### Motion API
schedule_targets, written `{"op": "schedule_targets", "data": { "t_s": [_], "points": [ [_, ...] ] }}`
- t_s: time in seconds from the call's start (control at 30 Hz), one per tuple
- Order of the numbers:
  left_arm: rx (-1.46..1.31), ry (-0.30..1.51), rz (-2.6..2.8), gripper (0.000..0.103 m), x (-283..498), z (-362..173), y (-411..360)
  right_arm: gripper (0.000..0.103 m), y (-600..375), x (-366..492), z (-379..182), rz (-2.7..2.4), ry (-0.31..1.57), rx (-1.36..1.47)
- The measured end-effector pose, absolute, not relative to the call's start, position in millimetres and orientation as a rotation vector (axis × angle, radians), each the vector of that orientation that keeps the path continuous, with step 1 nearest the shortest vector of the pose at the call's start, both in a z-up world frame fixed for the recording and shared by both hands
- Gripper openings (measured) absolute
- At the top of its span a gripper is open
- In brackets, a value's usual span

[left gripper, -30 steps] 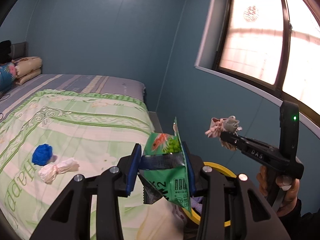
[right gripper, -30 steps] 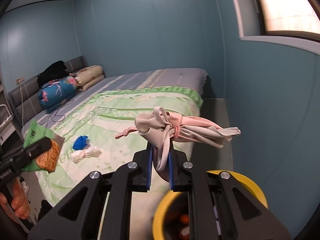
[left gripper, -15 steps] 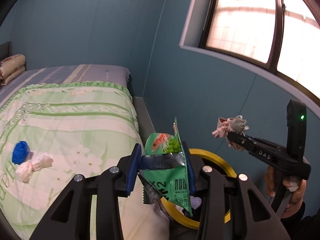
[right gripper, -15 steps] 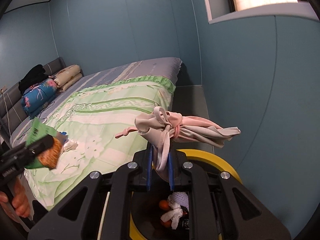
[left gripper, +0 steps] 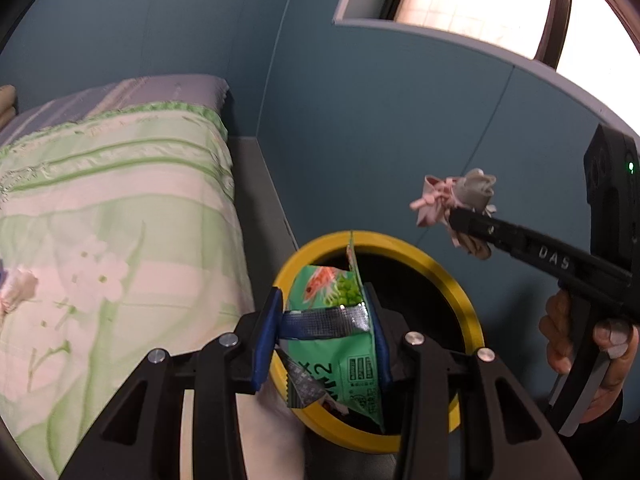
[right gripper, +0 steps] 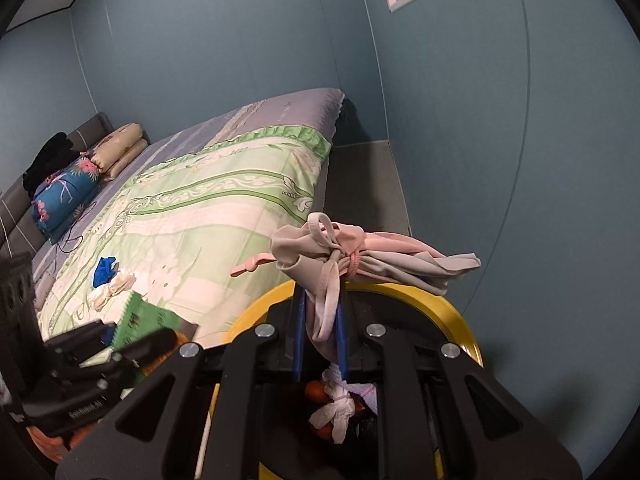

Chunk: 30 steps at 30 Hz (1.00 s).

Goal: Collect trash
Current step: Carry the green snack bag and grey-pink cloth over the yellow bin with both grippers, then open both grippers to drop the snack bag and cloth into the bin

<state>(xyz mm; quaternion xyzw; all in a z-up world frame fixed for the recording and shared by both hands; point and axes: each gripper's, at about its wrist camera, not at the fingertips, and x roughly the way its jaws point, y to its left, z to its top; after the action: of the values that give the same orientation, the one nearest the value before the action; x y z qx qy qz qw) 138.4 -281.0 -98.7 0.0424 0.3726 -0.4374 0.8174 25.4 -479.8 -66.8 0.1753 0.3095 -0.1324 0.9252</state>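
Green snack wrapper [left gripper: 340, 344], pinched in the left gripper [left gripper: 324, 330] at lower centre over the yellow-rimmed bin [left gripper: 448, 280], and the knotted rag [right gripper: 344, 256] clamped by the right gripper [right gripper: 320, 336], could snag or drift past the rim if released off-centre.
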Motion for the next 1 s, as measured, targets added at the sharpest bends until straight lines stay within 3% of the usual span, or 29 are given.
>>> {"op": "schedule_targets", "data": {
  "t_s": [0.77,0.9,1.0],
  "points": [
    [0.133,0.922,-0.991,0.039,122.9,-140.3,-309.1,0.014,-504.8,31.6,-98.5,-0.244,0.713,0.501],
    [0.128,0.913,-0.993,0.049,122.2,-137.0,-307.6,0.041,-510.4,29.8,-98.1,-0.258,0.701,0.527],
    [0.125,0.905,-0.987,0.058,120.0,-134.7,-304.0,0.041,-513.1,27.5,-95.6,-0.271,0.688,0.536]
  ]
}}
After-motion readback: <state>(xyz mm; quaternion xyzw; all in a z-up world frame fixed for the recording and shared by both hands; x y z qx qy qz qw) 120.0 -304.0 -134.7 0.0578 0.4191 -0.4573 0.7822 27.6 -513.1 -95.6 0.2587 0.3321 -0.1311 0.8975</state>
